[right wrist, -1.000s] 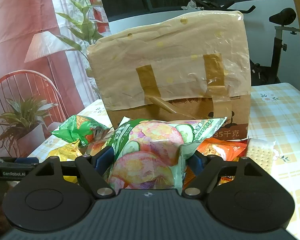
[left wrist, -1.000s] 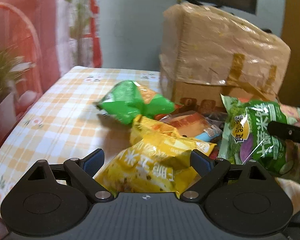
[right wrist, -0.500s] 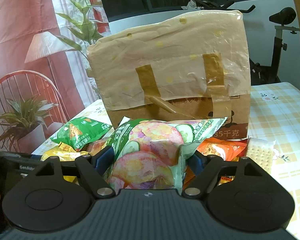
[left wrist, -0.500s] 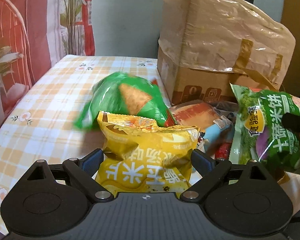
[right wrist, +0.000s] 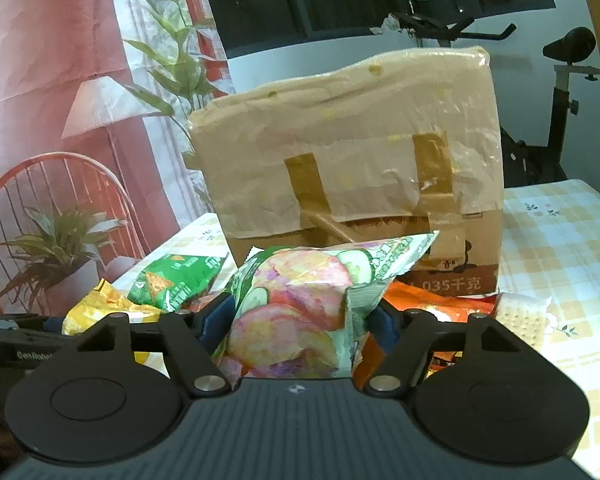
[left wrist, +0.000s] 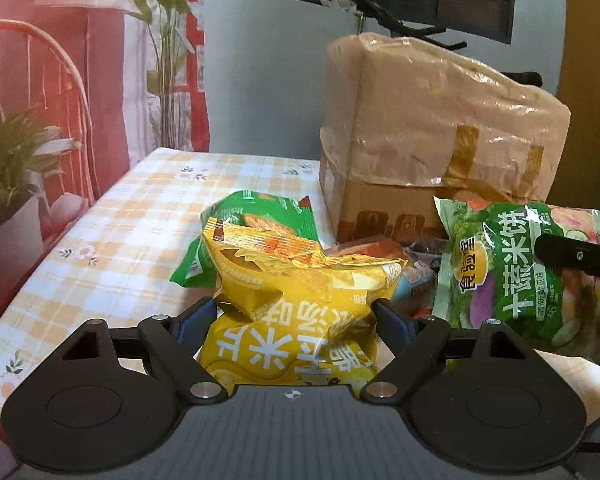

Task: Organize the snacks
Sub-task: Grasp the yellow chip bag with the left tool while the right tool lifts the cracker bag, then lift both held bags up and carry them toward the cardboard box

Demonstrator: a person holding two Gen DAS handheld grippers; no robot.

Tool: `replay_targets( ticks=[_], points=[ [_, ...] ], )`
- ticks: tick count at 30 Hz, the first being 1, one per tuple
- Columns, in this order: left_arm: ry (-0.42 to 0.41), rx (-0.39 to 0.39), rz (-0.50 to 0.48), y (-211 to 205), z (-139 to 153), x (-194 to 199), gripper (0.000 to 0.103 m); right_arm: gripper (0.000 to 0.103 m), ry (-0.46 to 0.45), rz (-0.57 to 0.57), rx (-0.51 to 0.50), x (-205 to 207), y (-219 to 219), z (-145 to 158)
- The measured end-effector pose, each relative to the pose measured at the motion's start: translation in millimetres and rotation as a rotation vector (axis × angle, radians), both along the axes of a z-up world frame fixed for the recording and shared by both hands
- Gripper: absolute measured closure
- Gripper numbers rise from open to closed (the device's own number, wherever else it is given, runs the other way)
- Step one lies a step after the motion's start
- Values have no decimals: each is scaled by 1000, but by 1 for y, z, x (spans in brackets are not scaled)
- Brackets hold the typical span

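Two snack bags pinched, one in each gripper, near a taped cardboard box.

The left gripper (left wrist: 296, 312) squeezes a yellow bag (left wrist: 300, 300), jaws closing on it, above the checked tablecloth (left wrist: 120, 240). To its right, the right gripper (right wrist: 300, 316) closes on a green vegetable-crisp bag (right wrist: 300, 300). A green chip bag (left wrist: 260, 216) lies beyond, left of the box (right wrist: 348, 168).

Glossy crinkled foil was seen on the yellow snack bag (left wrist: 300, 300); shiny wrinkled plastic film was taped over the cardboard box (right wrist: 352, 168); matt checked cloth covered the table (left wrist: 132, 248)
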State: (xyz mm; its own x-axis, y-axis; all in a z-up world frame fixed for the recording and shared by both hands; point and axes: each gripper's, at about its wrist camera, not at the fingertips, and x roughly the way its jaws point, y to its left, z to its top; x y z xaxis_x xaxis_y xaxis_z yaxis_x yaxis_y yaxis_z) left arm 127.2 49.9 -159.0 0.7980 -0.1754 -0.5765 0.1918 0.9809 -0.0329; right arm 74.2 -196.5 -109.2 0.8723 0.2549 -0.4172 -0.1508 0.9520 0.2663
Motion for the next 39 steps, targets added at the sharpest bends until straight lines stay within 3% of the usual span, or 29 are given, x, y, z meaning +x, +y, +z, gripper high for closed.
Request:
replay_targets(
  ticks=[7,19,29,39],
  points=[
    [-28,-1,11,-1,9,-7,16,37,-45,5,6,-5,0,10],
    [-126,-8,14,-8,48,-13,16,37,-203,18,-24,-14,2,53],
    [-156,-56,-7,-14,84,1,16,37,-264,31,-32,-9,1,78],
    [-211,-41,-64,-32,111,10,16,37,-358,25,-33,1,-7,114]
  ],
)
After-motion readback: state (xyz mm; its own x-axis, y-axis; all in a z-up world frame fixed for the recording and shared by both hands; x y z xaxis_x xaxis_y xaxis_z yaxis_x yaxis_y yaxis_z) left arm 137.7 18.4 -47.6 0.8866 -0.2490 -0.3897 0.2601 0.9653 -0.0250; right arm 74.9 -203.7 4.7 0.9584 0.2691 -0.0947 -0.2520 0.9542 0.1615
